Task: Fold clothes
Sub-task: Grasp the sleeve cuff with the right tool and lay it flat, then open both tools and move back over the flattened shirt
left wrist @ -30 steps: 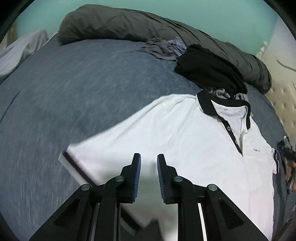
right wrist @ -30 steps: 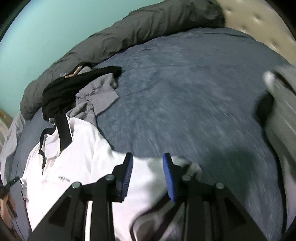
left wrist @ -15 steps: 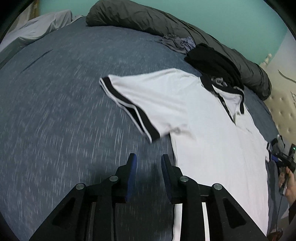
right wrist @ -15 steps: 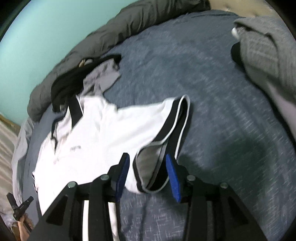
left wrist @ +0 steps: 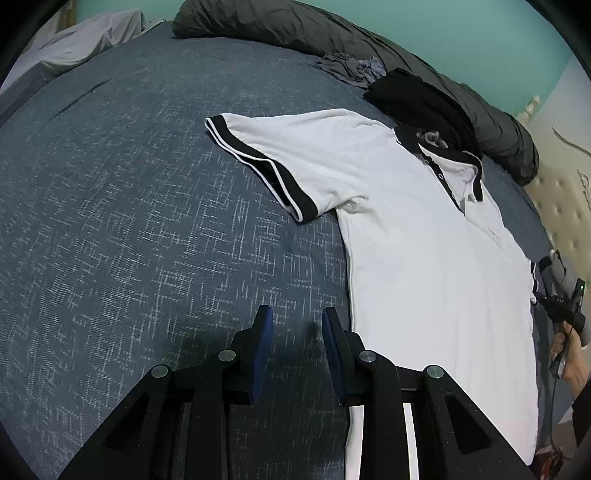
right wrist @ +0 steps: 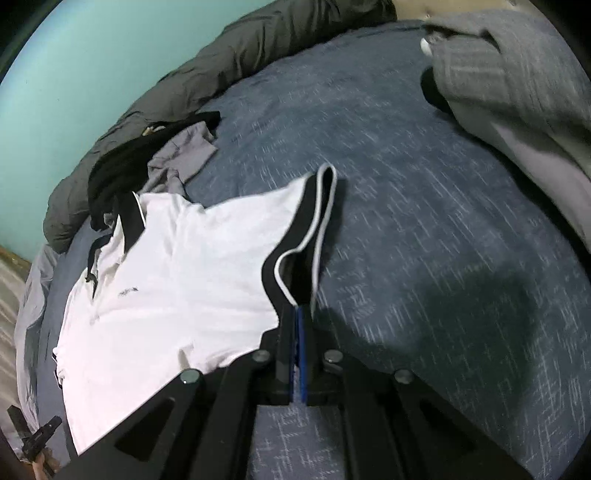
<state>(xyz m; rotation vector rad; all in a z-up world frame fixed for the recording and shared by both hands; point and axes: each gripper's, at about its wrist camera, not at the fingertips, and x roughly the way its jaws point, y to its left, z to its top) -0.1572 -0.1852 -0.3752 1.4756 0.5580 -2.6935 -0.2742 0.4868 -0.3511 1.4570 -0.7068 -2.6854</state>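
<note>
A white polo shirt (left wrist: 424,236) with black collar and black sleeve bands lies spread face up on the blue bedspread (left wrist: 129,221). Its one sleeve (left wrist: 266,166) lies flat, ahead of my left gripper (left wrist: 297,321), which is open and empty just left of the shirt's side seam. In the right wrist view the shirt (right wrist: 177,266) lies to the left. My right gripper (right wrist: 299,314) is shut on the black band of the other sleeve (right wrist: 314,221), which is lifted and bunched.
A black garment (left wrist: 421,99) and a grey one (left wrist: 351,68) lie by the collar. A dark grey rolled duvet (left wrist: 295,26) runs along the far edge. A grey striped garment (right wrist: 509,74) lies at the right. A tufted headboard (left wrist: 561,206) stands beyond.
My right gripper has closed on the sleeve band it straddled half a second ago. My left gripper has drawn back from the shirt and stays open; its sleeve now lies flat.
</note>
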